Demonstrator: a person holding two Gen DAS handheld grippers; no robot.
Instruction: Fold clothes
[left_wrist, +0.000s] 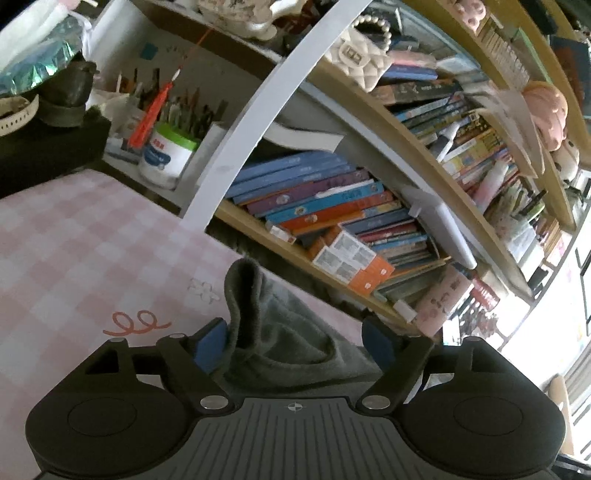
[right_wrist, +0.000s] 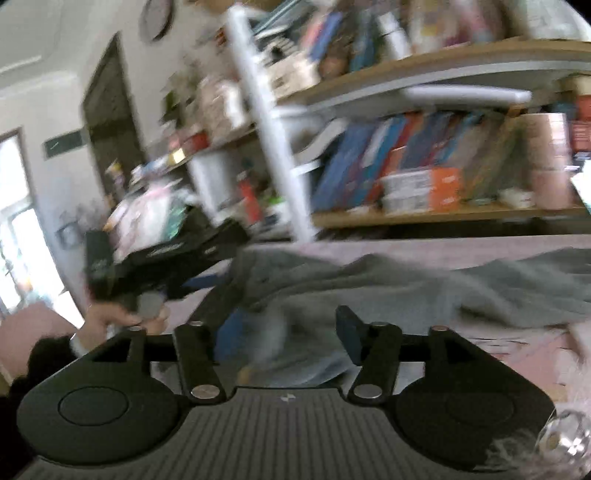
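Note:
A grey garment (left_wrist: 258, 295) lies bunched on the pink checked table cover (left_wrist: 74, 258), with one fold standing up. My left gripper (left_wrist: 293, 343) is open around it, and its left blue pad (left_wrist: 210, 343) touches the raised fold. The right wrist view is blurred. There the same grey garment (right_wrist: 406, 284) spreads across the table, and its near edge lies between the fingers of my open right gripper (right_wrist: 288, 332). A person's hand (right_wrist: 110, 317) holds the black housing (right_wrist: 159, 258) of the left tool at the garment's left end.
A bookshelf (left_wrist: 369, 221) crammed with books stands right behind the table's far edge, with a white post (left_wrist: 251, 122) beside it. A white tub of pens (left_wrist: 166, 155) and dark boxes (left_wrist: 48, 147) sit at the back left. A doorway (right_wrist: 107, 122) shows far left.

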